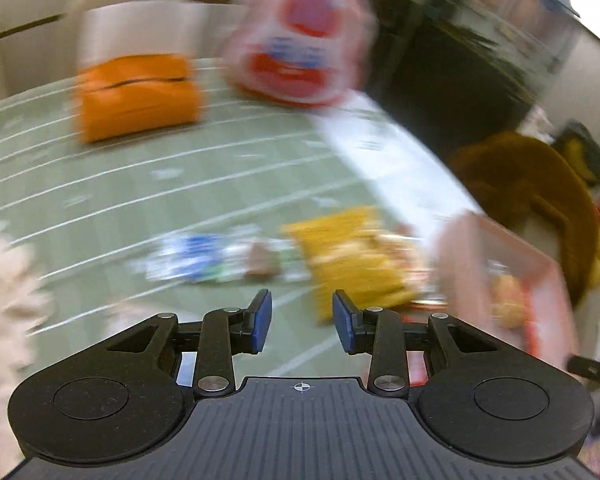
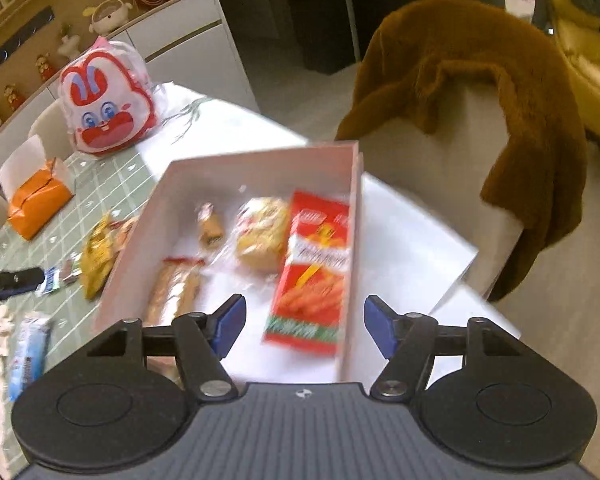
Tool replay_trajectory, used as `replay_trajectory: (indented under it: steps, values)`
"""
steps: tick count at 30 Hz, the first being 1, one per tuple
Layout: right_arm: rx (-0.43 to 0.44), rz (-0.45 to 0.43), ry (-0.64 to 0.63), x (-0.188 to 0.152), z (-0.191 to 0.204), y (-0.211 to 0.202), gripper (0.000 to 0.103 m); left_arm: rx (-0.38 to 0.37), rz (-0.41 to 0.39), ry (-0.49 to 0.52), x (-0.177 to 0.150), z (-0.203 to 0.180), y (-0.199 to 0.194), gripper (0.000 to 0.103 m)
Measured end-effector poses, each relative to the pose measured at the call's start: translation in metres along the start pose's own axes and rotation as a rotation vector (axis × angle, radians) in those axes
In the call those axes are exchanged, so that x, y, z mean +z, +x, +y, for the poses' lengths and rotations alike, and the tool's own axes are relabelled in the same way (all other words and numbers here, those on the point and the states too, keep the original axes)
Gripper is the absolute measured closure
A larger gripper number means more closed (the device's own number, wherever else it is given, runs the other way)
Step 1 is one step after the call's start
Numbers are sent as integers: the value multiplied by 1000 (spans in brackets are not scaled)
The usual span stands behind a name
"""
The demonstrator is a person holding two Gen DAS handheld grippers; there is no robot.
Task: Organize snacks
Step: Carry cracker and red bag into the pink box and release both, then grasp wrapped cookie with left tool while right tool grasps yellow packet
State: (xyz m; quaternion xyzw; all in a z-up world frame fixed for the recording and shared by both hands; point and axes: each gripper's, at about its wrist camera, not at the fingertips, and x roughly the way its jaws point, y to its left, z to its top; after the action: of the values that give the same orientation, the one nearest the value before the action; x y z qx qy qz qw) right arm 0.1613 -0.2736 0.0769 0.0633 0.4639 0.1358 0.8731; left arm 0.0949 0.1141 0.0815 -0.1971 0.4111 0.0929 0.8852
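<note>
With both jaws released and empty, the left gripper (image 1: 302, 320) did well to settle squarely over the yellow snack bag (image 1: 356, 264) at lower centre before clenching, beside the pink box (image 2: 256, 168) under the right gripper (image 2: 304, 322).

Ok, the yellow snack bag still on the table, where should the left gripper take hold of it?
Grip the yellow bag by its near flat edge, coming down from above with the left gripper. It lies flat beside the box, so a thin edge probably fits the open jaws best.
</note>
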Motion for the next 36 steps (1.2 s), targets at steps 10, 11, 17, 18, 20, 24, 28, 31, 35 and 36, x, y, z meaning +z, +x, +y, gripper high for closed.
replay_trajectory:
  steps: [10,11,17,18,20,24,28,31,35,36]
  values:
    - [-46,-35,-126,-36,72,-20,31,76,61,-144,-30,96,-6,65]
    - [-39,-26,-133,-39,79,-20,31,66,66,-133,-32,93,-4,65]
    - [-27,16,-212,-55,116,-12,31,-116,163,-37,-46,61,5,65]
    - [-20,26,-218,-57,120,-11,31,-153,180,-23,-46,55,5,65]
    - [-5,46,-233,-63,129,-6,31,-210,161,-4,-41,45,3,65]
    - [16,70,-269,-73,143,-2,31,-173,10,57,5,32,5,65]
    - [37,102,-305,-83,147,2,31,-110,-45,149,56,27,46,65]
    - [51,117,-323,-88,140,1,31,-76,64,212,71,32,83,65]
    - [59,122,-319,-87,121,3,31,-131,202,291,58,35,92,63]
    - [62,127,-308,-86,116,6,31,-134,210,353,50,29,89,60]
